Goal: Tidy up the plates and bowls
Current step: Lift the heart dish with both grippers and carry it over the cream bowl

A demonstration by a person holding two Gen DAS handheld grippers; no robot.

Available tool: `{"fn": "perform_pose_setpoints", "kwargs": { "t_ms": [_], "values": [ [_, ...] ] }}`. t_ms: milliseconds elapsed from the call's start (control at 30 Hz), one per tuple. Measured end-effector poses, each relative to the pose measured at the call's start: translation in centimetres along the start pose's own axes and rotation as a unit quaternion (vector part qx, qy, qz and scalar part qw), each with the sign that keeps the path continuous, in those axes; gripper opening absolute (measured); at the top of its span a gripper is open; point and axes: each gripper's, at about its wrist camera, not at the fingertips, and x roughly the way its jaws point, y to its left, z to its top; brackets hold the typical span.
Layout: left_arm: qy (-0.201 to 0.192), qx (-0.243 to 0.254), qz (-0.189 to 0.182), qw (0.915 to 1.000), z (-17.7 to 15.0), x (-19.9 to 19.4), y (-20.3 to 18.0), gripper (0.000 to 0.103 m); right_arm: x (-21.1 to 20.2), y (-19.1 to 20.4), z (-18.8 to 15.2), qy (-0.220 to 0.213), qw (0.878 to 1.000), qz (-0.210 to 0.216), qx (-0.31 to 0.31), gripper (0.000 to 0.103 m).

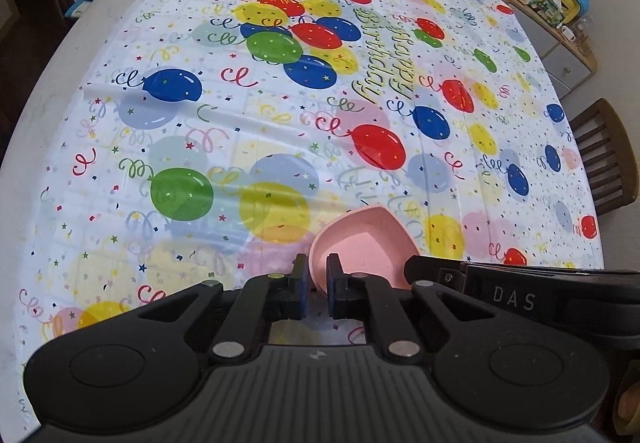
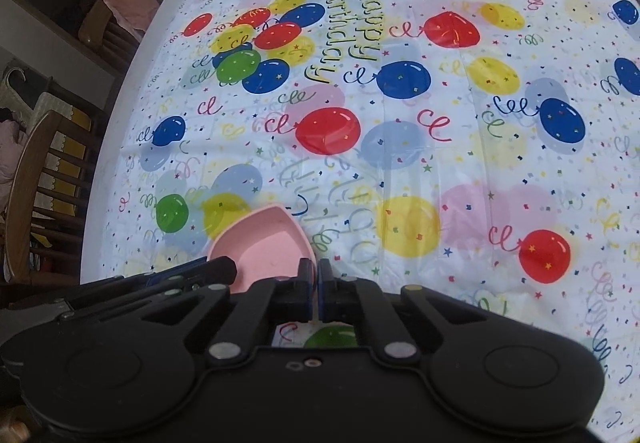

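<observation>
At the bottom centre of each wrist view, the left gripper (image 1: 317, 285) and right gripper (image 2: 316, 285) each pinch opposite rims of one pink, rounded-square plastic bowl (image 2: 266, 243), holding it tilted. The bowl is empty. Behind it, filling the frame, spreads a balloon-printed "Happy Birthday" tablecloth (image 2: 400, 115).

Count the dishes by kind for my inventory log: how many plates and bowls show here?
Pink bowl: 1, its rim gripped by both the left hand-held gripper and the right hand-held gripper
Plates: 0
Total: 1
</observation>
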Motion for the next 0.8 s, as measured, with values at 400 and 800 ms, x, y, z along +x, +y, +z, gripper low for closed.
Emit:
{"fn": "perform_pose_setpoints", "kwargs": {
  "t_ms": [400,800],
  "values": [
    [-0.006,0.052,-0.015,0.9985,-1.8,-4.6,-3.2,0.009,-6.0,-0.2,-3.1,-0.032,0.999,-0.005,-0.004,0.002],
    [-0.016,0.114,-0.031,0.9929,-5.6,-9.6,-6.9,0.009,-12.6,-1.2,-8.2,-0.078,0.997,-0.014,0.019,0.002]
  ]
}}
